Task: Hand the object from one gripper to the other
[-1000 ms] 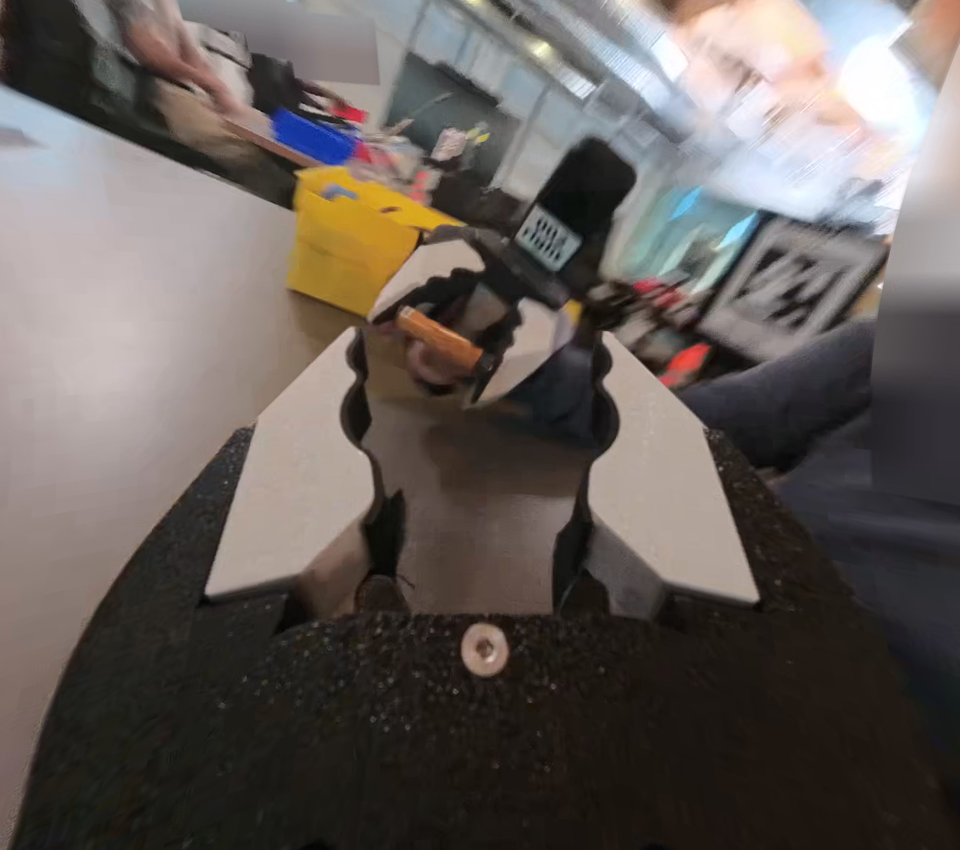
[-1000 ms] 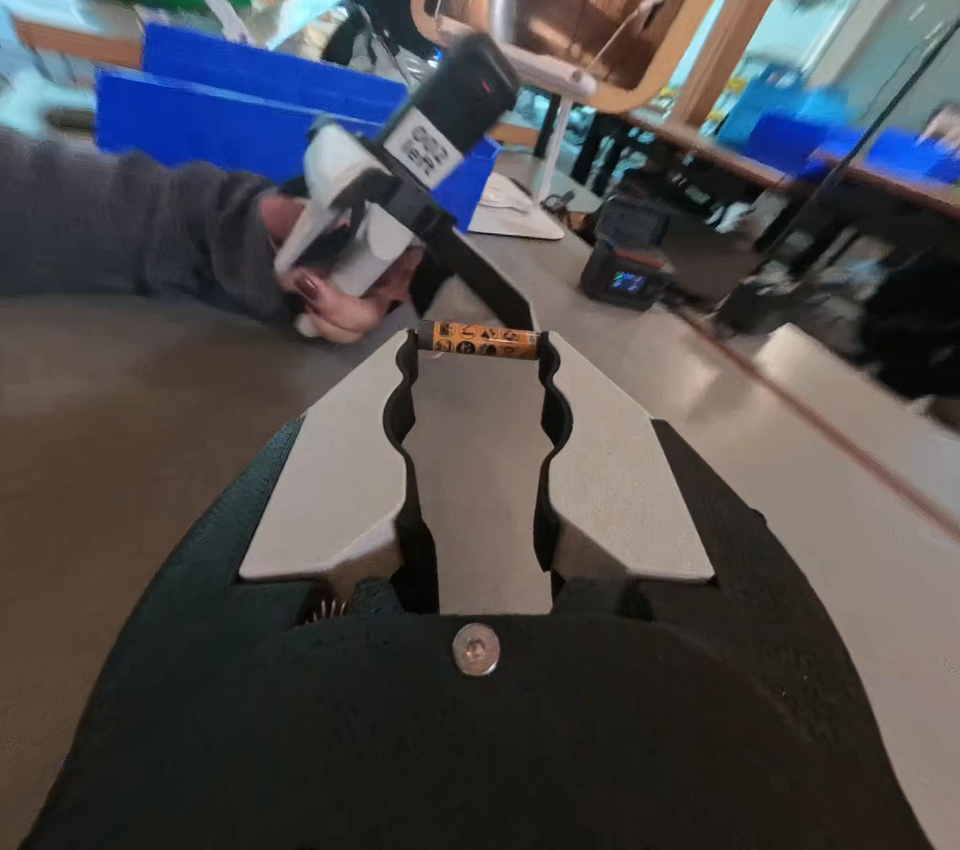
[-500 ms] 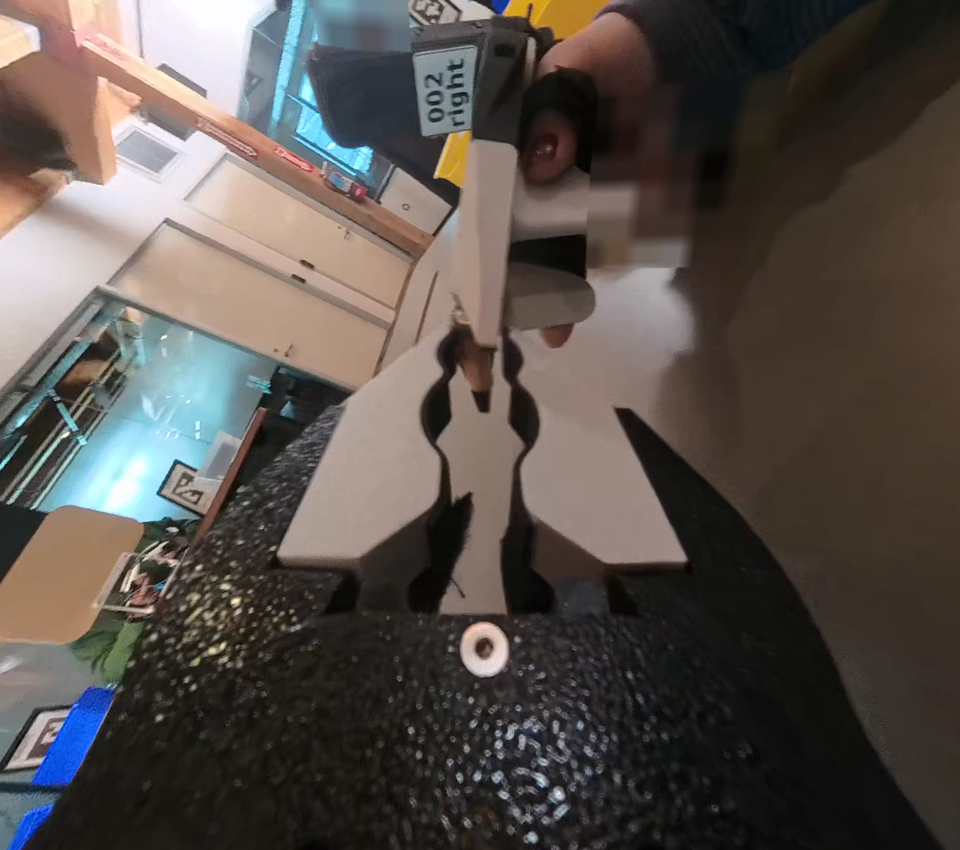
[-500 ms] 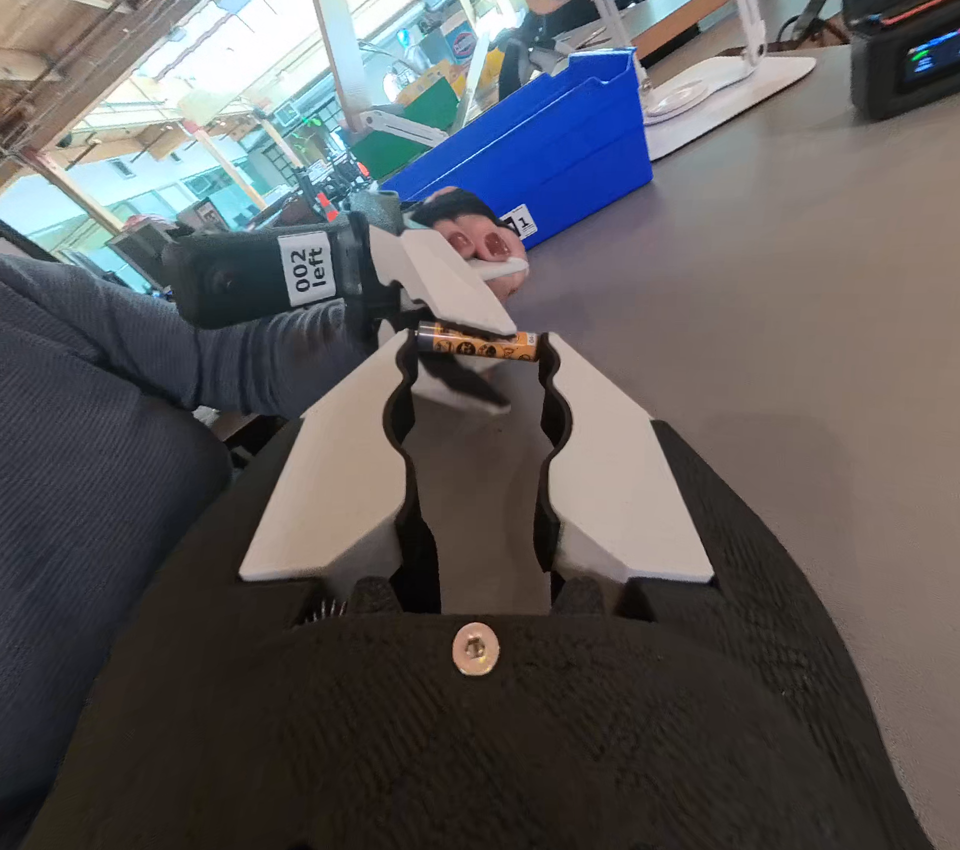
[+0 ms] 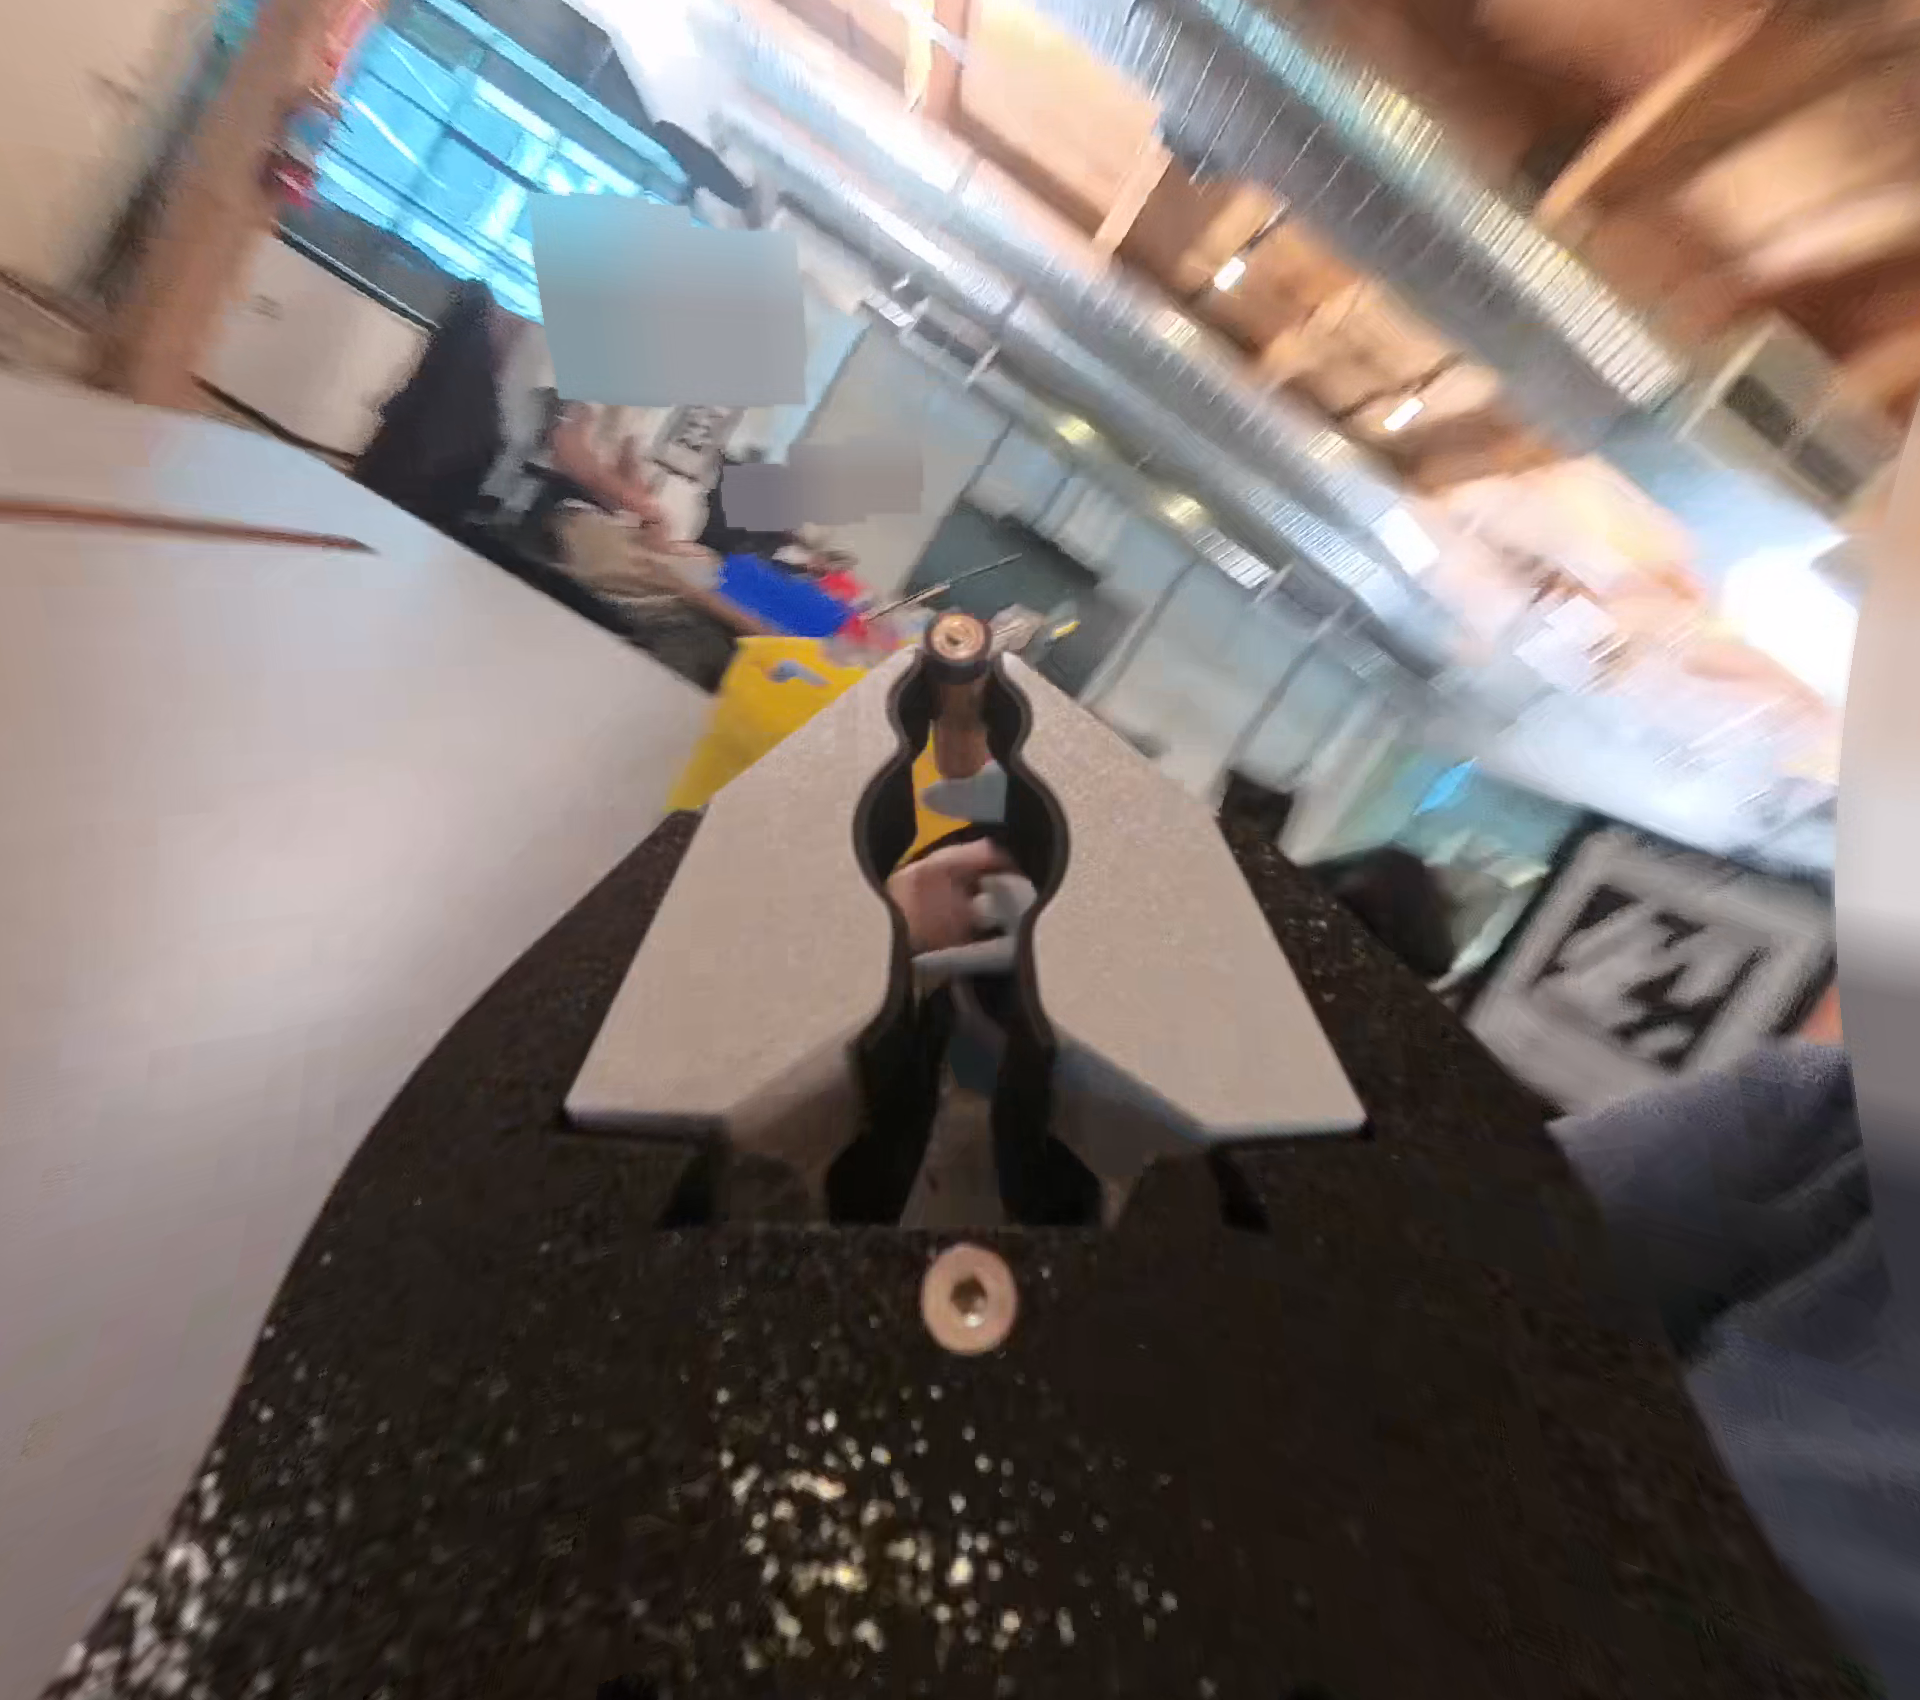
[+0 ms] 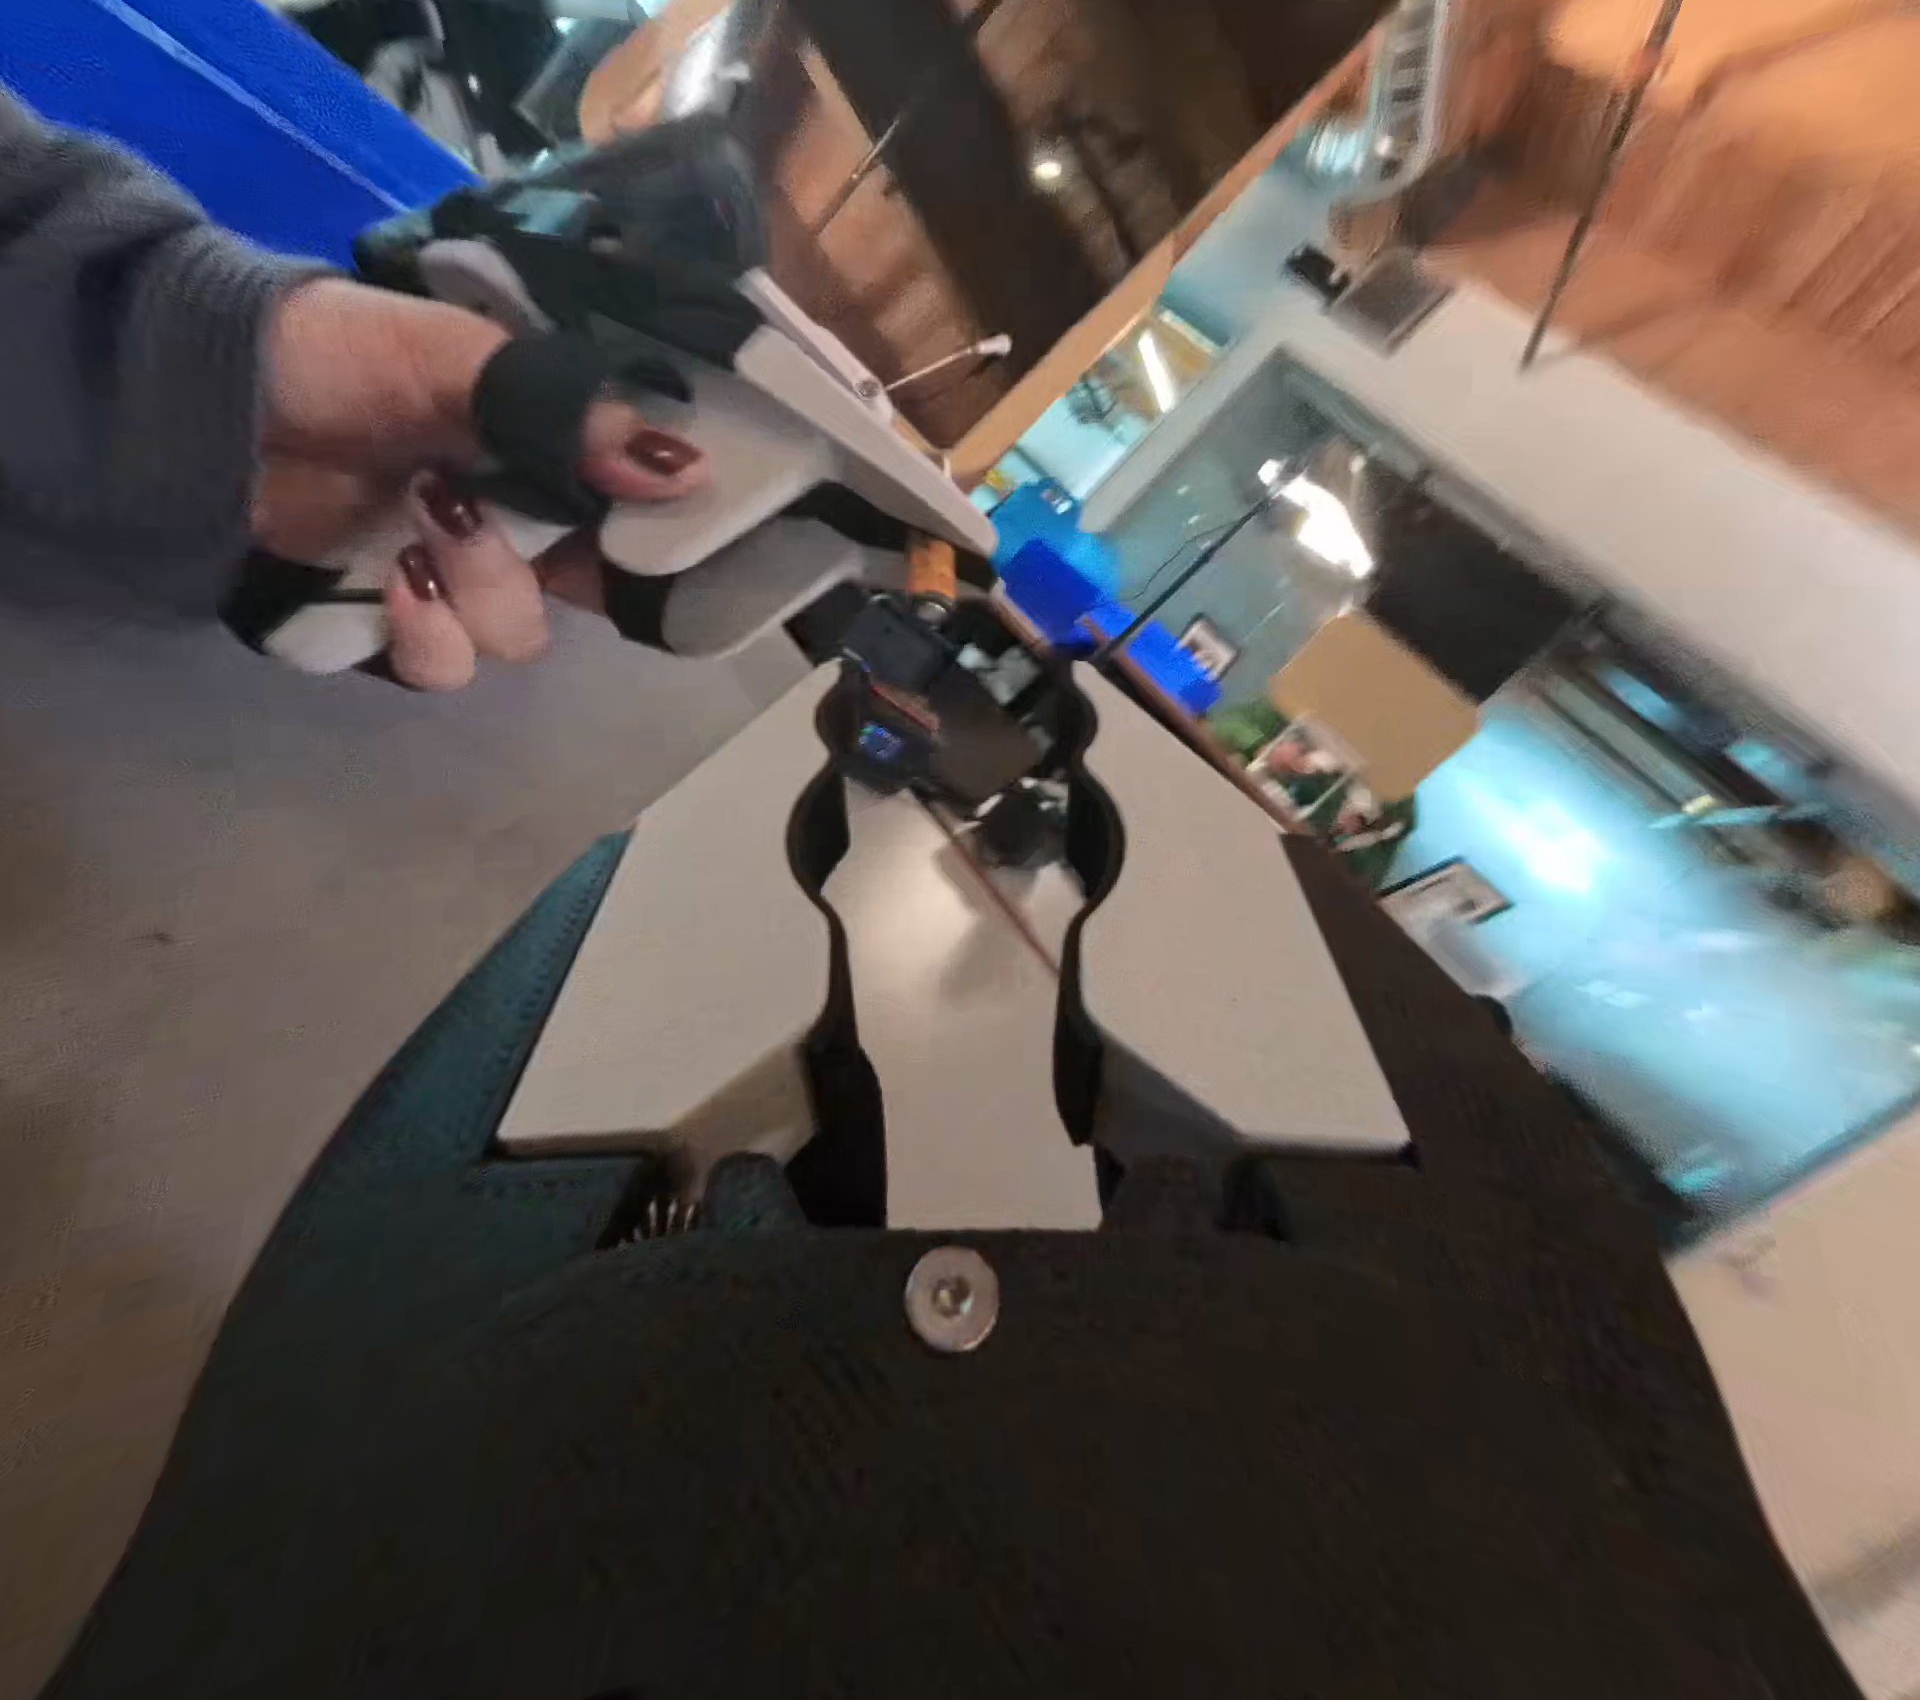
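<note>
my left gripper [image 5: 958,694] is clenched on the battery [image 5: 958,684], long axis upright, metal end facing cam. right gripper [image 6: 951,700] released, holds nothing.

1. Pale grey table surface [image 5: 260,819], smooth; thin reddish-brown line [image 5: 187,523] runs across it.
2. Exposed wooden ceiling beams [image 5: 1558,9], blurred; ribbed silver ventilation duct [image 5: 1299,216] slants beneath them, small ceiling lights beside it.
3. Glazed wall panels glowing bright blue [image 5: 457,112], left background.
4. Yellow plastic bin [image 5: 769,715] at the table's far edge, blue plastic bin [image 5: 779,590] behind it.
5. Large blue plastic bin [image 6: 177,71], upper left in right wrist view.
6. Dark brown curved wooden panel [image 6: 987,40] overhead.
7. Black-and-white patterned marker board [image 5: 1662,954], right.
</note>
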The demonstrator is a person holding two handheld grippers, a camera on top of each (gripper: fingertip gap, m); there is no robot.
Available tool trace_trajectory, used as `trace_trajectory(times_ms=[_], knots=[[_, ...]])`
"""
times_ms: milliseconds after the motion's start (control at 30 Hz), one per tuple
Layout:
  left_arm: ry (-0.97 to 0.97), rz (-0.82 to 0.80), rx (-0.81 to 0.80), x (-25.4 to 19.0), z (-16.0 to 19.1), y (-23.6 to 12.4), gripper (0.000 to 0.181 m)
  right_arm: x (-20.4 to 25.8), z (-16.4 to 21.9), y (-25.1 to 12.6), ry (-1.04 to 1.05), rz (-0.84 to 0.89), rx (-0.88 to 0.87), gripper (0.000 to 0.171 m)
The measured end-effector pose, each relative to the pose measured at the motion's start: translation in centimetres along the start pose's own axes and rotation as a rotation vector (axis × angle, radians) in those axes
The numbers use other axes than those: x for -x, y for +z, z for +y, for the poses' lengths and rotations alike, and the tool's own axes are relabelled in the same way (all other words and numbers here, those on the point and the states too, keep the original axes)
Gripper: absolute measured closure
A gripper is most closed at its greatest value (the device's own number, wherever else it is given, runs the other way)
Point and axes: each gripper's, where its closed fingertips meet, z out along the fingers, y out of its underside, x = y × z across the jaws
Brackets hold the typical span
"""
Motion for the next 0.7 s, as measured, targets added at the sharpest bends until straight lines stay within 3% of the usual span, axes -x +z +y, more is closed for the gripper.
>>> trace_trajectory(times_ms=[133,300,433,533,600,700], knots=[[-0.251,0.12,-0.048,-0.6,1.0,0.8,0.175,0.6,-0.7,0.9,-0.069,0.046,0.019,0.136],[-0.323,0.175,-0.045,-1.2,1.7,1.4,0.175,-0.2,-0.6,0.7,-0.09,0.101,0.032,0.161],[-0.33,0.183,-0.045,-1.1,1.6,1.3,0.174,0.0,-0.4,0.9,-0.012,0.043,0.044,0.163],[-0.084,0.092,0.065,-0.6,2.2,1.0,0.139,-0.5,0.6,0.7,0.154,-0.014,0.08,0.163],[0.272,-0.079,0.204,1.0,3.0,0.3,0.115,-0.5,2.2,0.5,0.362,-0.097,0.129,0.163],[0.948,-0.324,0.425,3.3,3.5,-1.4,0.116,-0.1,4.2,0.1,0.671,-0.214,0.199,0.163]])
